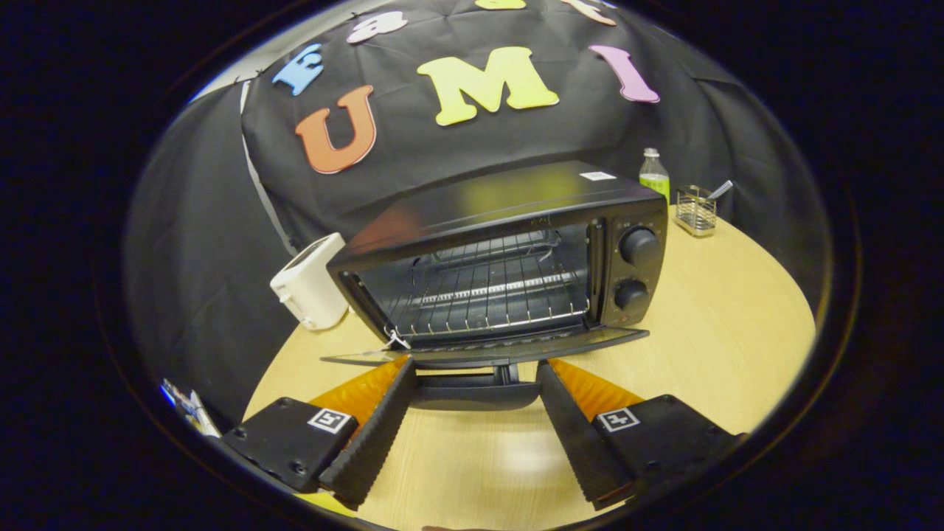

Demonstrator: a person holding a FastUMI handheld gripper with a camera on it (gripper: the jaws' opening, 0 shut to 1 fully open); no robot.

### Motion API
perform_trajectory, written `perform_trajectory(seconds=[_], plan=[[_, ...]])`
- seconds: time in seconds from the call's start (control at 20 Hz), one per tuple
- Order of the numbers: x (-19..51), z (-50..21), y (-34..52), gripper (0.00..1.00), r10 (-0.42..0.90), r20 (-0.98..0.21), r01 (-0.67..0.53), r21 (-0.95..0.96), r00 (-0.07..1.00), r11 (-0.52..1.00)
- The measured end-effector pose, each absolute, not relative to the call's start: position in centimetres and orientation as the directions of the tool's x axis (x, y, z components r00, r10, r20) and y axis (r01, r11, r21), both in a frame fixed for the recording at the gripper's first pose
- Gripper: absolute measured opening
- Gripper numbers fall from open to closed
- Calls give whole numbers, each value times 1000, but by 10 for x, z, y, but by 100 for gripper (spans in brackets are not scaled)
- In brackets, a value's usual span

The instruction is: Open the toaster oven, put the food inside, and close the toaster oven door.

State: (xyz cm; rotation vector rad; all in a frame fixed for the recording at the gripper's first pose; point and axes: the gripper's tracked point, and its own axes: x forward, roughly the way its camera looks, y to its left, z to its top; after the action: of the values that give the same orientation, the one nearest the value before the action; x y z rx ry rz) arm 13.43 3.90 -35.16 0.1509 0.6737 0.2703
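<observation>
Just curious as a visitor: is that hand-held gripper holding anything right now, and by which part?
Nothing is held. The hand-held gripper is open, its fingers either side of the toaster oven door's handle.

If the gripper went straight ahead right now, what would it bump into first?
Probably the door handle of the toaster oven, between the open gripper's fingertips, under the dropped door. Depth is hard to judge.

- toaster oven [509, 258]: black, with a silver wire rack [487, 291]
- toaster [310, 284]: white
- surface [723, 317]: light wood grain
- bottle [654, 175]: green liquid, white cap
- wire basket [696, 210]: silver
</observation>
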Motion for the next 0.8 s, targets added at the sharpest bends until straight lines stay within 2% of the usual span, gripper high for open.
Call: perform_trajectory(seconds=[0.5, 0.55, 0.8], plan=[[92, -432, 26, 100, 248, -705, -201, 151, 664, 968], [95, -429, 28, 100, 242, -678, -196, 146, 694, 970], [88, -424, 22, 100, 165, -687, -182, 49, 708, 982]])
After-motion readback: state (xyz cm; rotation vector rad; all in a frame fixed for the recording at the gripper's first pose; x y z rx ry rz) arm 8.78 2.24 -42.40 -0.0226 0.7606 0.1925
